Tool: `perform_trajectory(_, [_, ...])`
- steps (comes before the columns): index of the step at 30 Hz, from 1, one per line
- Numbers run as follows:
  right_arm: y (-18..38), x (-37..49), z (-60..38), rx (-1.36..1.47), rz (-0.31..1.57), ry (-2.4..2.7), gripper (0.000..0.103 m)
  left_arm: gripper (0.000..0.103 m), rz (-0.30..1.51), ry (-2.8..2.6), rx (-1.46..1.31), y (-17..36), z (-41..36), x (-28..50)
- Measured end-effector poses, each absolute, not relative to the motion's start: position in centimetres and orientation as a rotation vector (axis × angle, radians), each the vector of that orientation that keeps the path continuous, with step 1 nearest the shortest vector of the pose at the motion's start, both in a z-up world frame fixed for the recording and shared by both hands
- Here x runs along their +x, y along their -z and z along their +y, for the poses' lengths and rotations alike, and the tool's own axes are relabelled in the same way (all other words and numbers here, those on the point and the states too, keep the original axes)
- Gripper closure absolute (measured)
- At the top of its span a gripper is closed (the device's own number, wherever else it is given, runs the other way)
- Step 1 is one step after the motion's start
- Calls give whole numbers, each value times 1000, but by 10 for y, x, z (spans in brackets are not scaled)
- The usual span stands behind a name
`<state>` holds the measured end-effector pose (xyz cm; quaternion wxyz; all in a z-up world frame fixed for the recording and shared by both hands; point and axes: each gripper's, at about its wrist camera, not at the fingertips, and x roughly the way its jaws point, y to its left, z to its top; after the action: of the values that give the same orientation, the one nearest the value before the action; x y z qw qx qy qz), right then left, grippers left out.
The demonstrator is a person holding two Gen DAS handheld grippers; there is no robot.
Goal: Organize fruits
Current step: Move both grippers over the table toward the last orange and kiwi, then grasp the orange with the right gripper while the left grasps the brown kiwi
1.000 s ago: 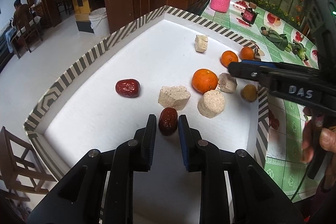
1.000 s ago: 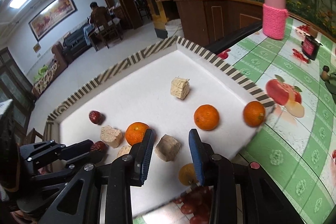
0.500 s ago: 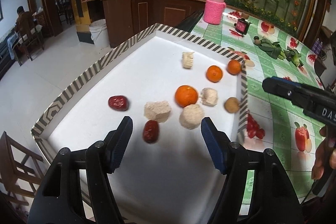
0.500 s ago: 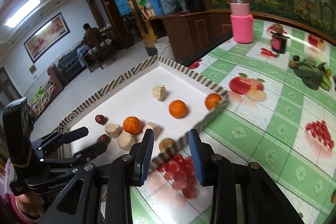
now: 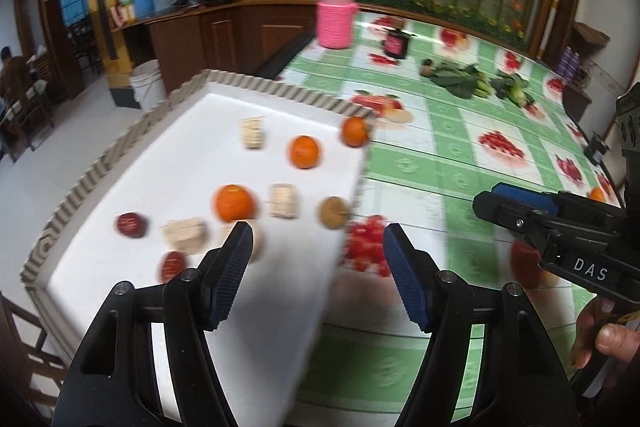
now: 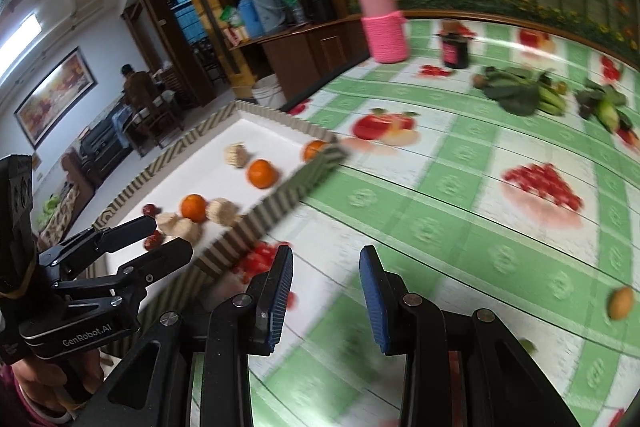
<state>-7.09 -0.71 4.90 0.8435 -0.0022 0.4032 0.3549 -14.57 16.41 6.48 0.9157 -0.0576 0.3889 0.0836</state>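
Note:
A white tray point(image 5: 120, 147) with a striped rim holds three oranges point(image 5: 235, 202), two red dates point(image 5: 130, 225), a brown round fruit point(image 5: 334, 213) and several beige blocks point(image 5: 184, 235). My left gripper point(image 5: 318, 267) is open and empty, raised above the tray's near right edge. My right gripper point(image 6: 326, 291) is open and empty over the green tablecloth, right of the tray point(image 6: 280, 203). A small tan fruit point(image 6: 620, 303) lies on the cloth at the far right. The left gripper also shows in the right wrist view point(image 6: 160, 239), and the right gripper in the left wrist view point(image 5: 486, 205).
A pink-sleeved jar point(image 5: 336, 15), a dark jar point(image 5: 396, 45) and green vegetables point(image 5: 460, 79) stand at the back of the table. A small orange thing point(image 5: 597, 194) lies far right. The tablecloth has printed fruit pictures. The floor drops off left of the tray.
My left gripper opened, letting go of a red date in the tray, and drew back and right. My right gripper pulled away from the tray to the right, over the cloth.

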Motion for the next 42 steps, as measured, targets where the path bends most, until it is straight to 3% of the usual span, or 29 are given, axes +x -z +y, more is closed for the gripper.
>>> perform_trajectory(28, [-60,-54,-237,124,797,-300,69,35,863,188,8,-56,-19,-68])
perform_trajectory(42, [-45,-19,-300,106,850,-131,63,35,915,333,20,-47,-85,-39])
